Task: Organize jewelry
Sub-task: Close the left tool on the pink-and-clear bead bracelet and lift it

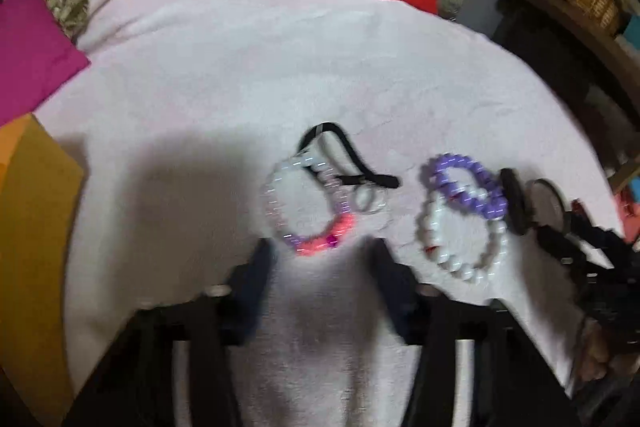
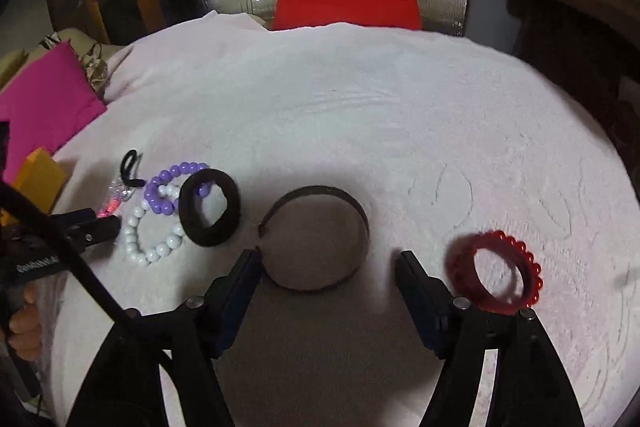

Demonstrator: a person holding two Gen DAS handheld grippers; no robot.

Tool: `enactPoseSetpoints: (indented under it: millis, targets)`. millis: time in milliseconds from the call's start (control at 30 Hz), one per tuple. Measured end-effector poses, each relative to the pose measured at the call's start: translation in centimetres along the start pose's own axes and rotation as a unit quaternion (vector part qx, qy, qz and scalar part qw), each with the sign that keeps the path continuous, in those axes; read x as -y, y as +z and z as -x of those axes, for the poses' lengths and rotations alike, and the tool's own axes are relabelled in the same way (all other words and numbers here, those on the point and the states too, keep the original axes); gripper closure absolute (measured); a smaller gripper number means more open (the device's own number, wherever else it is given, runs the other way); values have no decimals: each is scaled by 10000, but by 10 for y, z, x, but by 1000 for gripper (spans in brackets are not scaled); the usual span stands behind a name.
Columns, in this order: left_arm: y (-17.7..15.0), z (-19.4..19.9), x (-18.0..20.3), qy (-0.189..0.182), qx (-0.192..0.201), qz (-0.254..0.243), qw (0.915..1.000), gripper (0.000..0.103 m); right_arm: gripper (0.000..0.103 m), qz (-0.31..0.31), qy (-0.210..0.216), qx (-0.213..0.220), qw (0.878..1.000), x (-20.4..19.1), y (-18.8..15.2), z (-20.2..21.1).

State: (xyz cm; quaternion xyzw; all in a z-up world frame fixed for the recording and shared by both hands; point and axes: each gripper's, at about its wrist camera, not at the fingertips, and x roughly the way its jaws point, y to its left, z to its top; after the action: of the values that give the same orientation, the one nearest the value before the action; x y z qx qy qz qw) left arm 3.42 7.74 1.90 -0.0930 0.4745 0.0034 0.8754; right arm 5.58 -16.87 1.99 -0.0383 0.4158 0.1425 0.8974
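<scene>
A white towel [image 2: 360, 115] covers a round table and holds several bracelets. In the right wrist view, the right gripper [image 2: 328, 265] has its 2 jaws spread, empty, either side of the near edge of a dark metal bangle [image 2: 316, 239] lying flat. A red beaded bracelet [image 2: 496, 273] sits just right of it, partly behind the right finger. To the left lie a black fabric ring [image 2: 210, 213], a purple bead bracelet [image 2: 172, 187] overlapping a white bead bracelet [image 2: 152, 239], and the left gripper [image 1: 320, 255]. The blurred left wrist view shows its jaws apart, holding nothing, just short of a clear, pink and purple bead bracelet [image 1: 308, 207]. A black cord [image 1: 348, 159] crosses that bracelet; its shape is hard to make out.
</scene>
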Motion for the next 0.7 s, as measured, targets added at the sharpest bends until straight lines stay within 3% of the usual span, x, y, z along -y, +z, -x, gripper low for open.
enactPoseSetpoints:
  millis: [33,100,133,433,567,600,667,700]
  targets:
    - [0,2,1,16,50,-30,10000,75,34,6,-47,8,10000,-3,1,-1]
    - [-1,4,3,4,99,-132,9999,91,42,-16,-78,59,10000,-6,3,-1]
    - [-1,5,2,-12,114,-137,9998,93,42,-37,-103,69,9999,-7,4,-1]
    - [-7,30,1,-100,355,-145,9992,98,42,-193,-100,127,9997,2,5,9]
    - [-7,41,-7,72,506,-140,9986,98,42,-324,-20,224,9992,10,6,25]
    - [-6,41,-8,83,539,-120,9984,96,42,-354,-3,232,9991,12,6,28]
    - [-6,41,-12,23,501,-88,9987,69,42,-430,16,221,9988,14,4,32]
    - [-7,40,-11,49,501,-47,9987,42,42,-457,15,200,9988,15,3,32]
